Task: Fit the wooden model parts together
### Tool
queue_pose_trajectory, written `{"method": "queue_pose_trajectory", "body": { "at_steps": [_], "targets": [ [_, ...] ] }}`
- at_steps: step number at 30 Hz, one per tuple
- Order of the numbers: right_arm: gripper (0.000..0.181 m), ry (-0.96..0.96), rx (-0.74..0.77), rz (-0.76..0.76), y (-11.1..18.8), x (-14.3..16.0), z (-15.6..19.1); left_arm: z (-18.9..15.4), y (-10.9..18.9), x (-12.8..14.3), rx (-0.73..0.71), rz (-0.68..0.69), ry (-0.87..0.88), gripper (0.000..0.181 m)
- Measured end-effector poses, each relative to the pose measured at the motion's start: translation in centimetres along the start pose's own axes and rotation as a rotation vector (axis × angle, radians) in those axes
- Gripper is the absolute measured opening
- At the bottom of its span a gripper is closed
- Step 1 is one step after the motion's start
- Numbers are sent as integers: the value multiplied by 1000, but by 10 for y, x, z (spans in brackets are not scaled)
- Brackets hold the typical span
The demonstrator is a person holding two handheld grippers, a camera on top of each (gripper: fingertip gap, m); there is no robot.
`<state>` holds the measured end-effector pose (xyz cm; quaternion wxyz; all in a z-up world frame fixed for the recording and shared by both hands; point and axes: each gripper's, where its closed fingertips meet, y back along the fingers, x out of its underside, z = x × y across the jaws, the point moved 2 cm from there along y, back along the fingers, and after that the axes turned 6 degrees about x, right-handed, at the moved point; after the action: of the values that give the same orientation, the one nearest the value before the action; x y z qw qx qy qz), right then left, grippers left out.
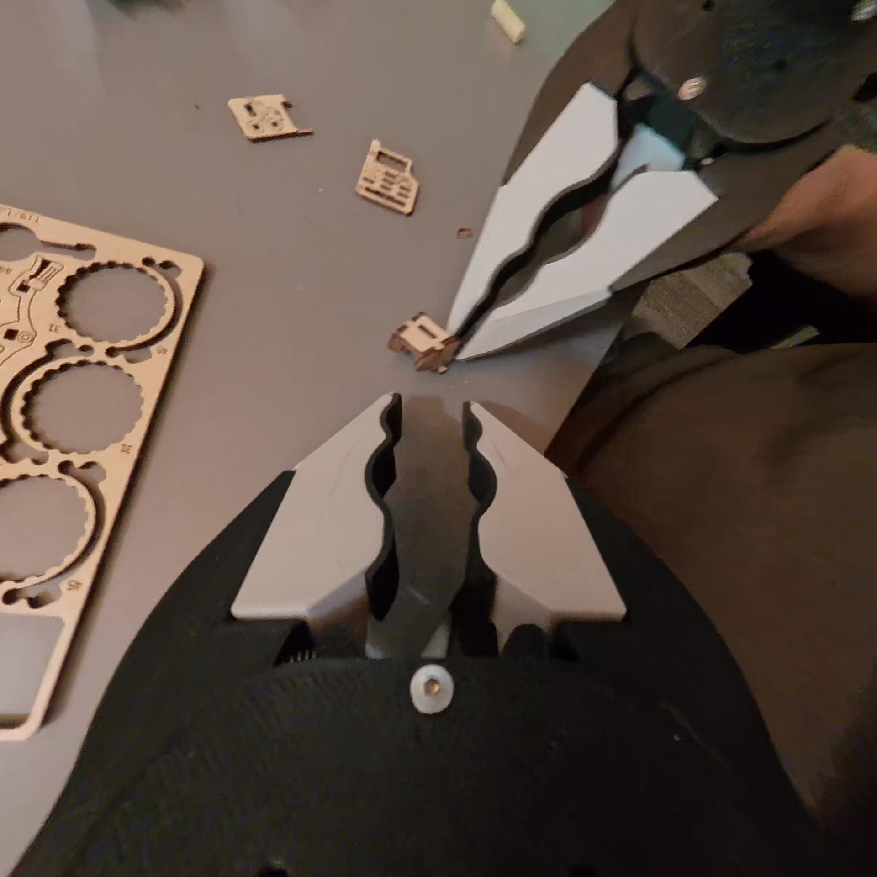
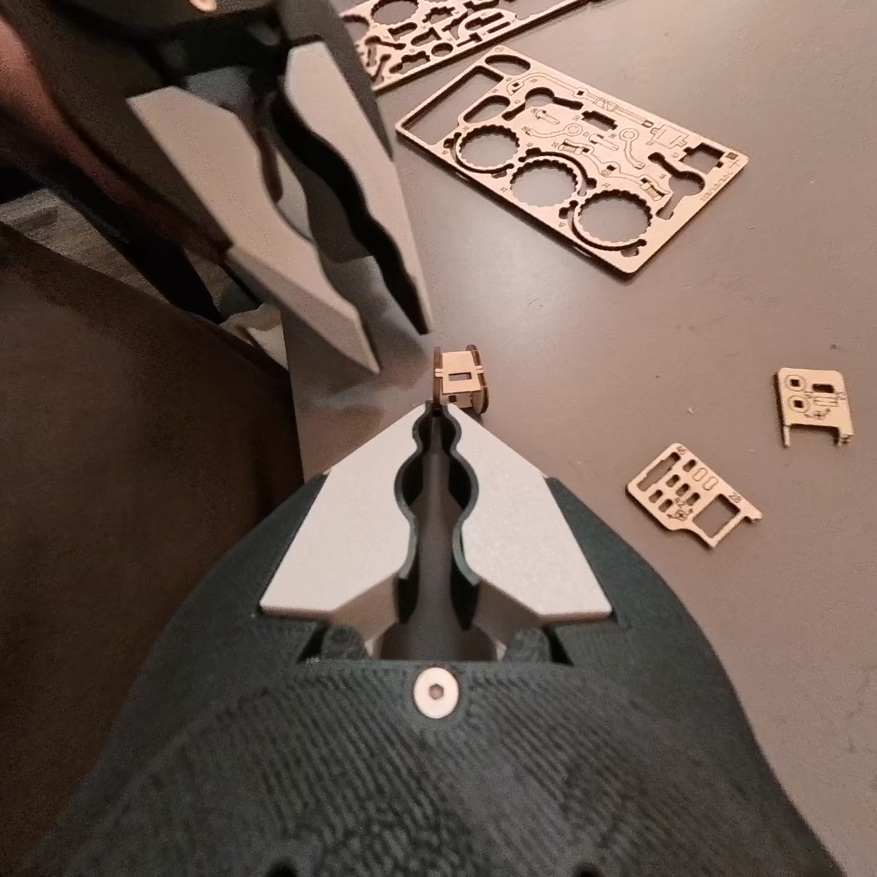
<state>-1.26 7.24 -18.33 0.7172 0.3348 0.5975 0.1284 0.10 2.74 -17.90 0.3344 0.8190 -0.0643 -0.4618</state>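
My right gripper [image 2: 434, 407] is shut on a small assembled wooden piece [image 2: 459, 379], pinching its near edge at the fingertips; the piece rests at the grey table. In the left wrist view the same gripper [image 1: 455, 344] holds the wooden piece [image 1: 420, 339]. My left gripper [image 1: 431, 401] is open and empty, just short of the piece; it also shows in the right wrist view [image 2: 401, 349], tips just left of the piece. Two loose flat wooden parts lie on the table: a slotted one [image 2: 690, 496] [image 1: 388, 184] and one with round holes [image 2: 814, 403] [image 1: 263, 117].
A punched-out wooden sheet with toothed round holes [image 1: 90, 394] [image 2: 574, 175] lies beyond the parts, a second sheet [image 2: 441, 38] farther back. A small white block [image 1: 508, 21] lies at the far table edge. The table edge [image 2: 294, 403] runs beside the grippers, a person's dark clothing below it.
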Motion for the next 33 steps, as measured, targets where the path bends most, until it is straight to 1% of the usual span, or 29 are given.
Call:
{"method": "queue_pose_trajectory", "body": {
  "at_steps": [1,3,7,10,14,18,20,26,33],
  "targets": [
    [1,0,4,-1,0,0,0,-7,0,-2,-8,-25,-4,26],
    [0,-3,4,0,0,0,0,-18,-4,-3,-11,-82,19,31],
    [0,-10,6,9,-2,0,1,-28,-13,-1,26,-137,135,46],
    [1,-15,15,13,-3,0,1,-21,-10,-8,19,-190,195,48],
    [1,-13,22,16,-3,-1,2,-25,-12,-6,92,-191,275,49],
    [0,-12,20,17,-4,-1,3,-25,-12,-5,89,-175,255,49],
    [0,-13,19,17,-4,-1,4,-29,-14,-3,110,-162,265,49],
    [0,-31,-2,27,-4,-1,6,-28,-16,-3,95,-164,258,51],
    [1,-50,-6,42,-3,-1,8,-33,-17,-2,114,-158,264,51]
  ]
}}
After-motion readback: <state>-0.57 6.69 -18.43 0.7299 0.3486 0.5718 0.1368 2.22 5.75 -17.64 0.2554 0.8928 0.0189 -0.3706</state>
